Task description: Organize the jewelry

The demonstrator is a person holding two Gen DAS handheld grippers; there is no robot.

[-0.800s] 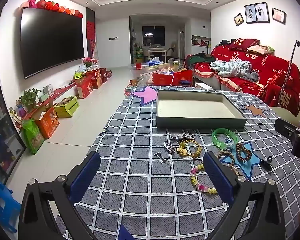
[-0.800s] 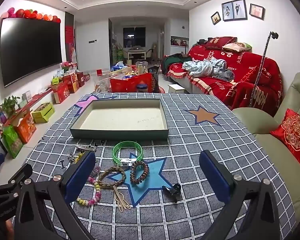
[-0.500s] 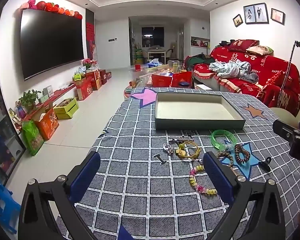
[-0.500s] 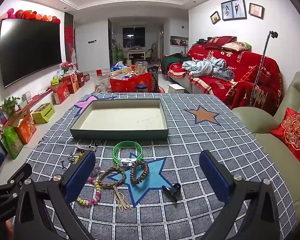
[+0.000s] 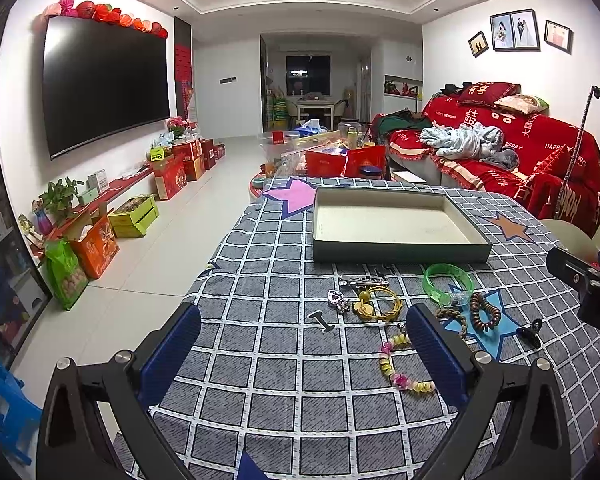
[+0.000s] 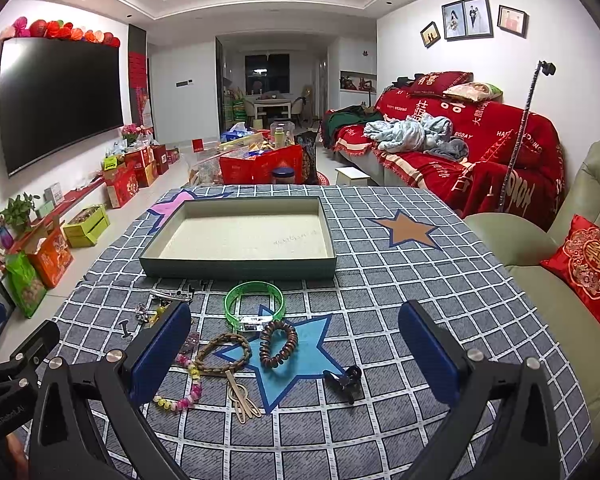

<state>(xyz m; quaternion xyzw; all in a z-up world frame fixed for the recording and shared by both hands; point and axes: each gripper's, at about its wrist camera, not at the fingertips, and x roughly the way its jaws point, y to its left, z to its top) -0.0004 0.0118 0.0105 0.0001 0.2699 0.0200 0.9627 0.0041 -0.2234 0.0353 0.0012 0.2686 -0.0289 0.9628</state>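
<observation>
An empty green tray (image 5: 400, 254) (image 6: 238, 268) sits on the checked tablecloth. In front of it lies loose jewelry: a green bangle (image 6: 254, 304) (image 5: 447, 283), a gold bangle (image 5: 378, 307), a brown coil bracelet (image 6: 278, 343) (image 5: 485, 312), a braided bracelet (image 6: 224, 350), a pink-yellow bead bracelet (image 5: 400, 368) (image 6: 184, 394), a silver clip (image 5: 362, 280), a black claw clip (image 6: 346, 382) (image 5: 529, 332) and a gold hairpin (image 6: 242, 398). My left gripper (image 5: 303, 346) is open and empty above the near left of the pile. My right gripper (image 6: 294, 348) is open and empty above the coil bracelet.
The tablecloth (image 6: 400, 320) drops off at the left toward the floor. A green armchair with a red cushion (image 6: 592, 264) stands at the right. A red sofa (image 6: 460, 152) and boxes (image 6: 260, 168) stand beyond the table.
Both grippers have drifted only slightly; the left view has dipped a little. The jewelry and tray have not moved.
</observation>
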